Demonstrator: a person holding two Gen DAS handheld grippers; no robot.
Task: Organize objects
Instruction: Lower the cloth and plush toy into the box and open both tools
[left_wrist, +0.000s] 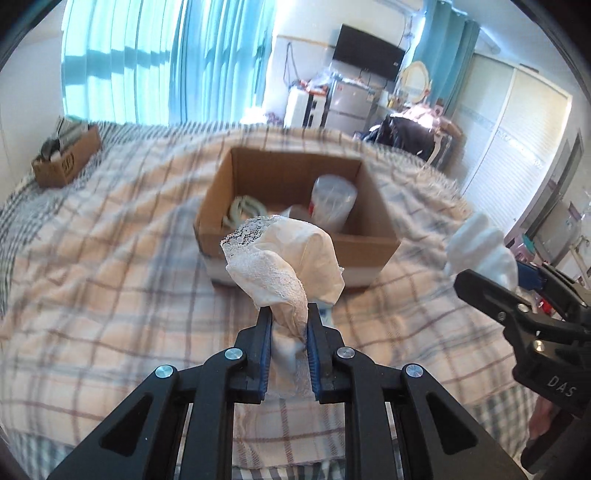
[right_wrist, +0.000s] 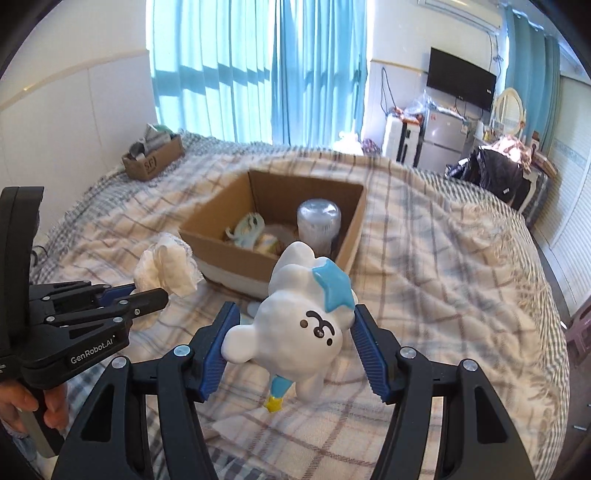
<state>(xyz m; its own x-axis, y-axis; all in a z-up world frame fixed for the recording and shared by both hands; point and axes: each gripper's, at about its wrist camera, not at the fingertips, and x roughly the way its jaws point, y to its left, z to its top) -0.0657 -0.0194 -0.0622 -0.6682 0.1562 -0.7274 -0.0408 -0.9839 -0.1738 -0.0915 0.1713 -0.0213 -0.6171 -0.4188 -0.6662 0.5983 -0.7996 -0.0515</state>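
Note:
My left gripper (left_wrist: 289, 314) is shut on a cream lace-trimmed cloth (left_wrist: 284, 258), which bunches up above the fingertips and hangs over the bed. The same cloth (right_wrist: 166, 267) shows at the left of the right wrist view, in the left gripper (right_wrist: 162, 293). My right gripper (right_wrist: 293, 314) is shut on a white cloud-shaped toy (right_wrist: 295, 325) with a blue star and a drawn face, lifted off the bed. An open cardboard box (left_wrist: 295, 243) stands ahead on the bed, holding a clear plastic jar (left_wrist: 332, 203), a pale green item (left_wrist: 242, 210) and other small things. The toy (left_wrist: 480, 247) is at the right edge of the left view.
The checked blanket (right_wrist: 424, 288) covers the whole bed. A smaller cardboard box (right_wrist: 153, 158) with items sits at the far left corner. Blue curtains, a wall TV (right_wrist: 460, 83), a small fridge (right_wrist: 441, 142) and a cluttered chair stand beyond the bed. A hand (right_wrist: 33, 406) grips the left handle.

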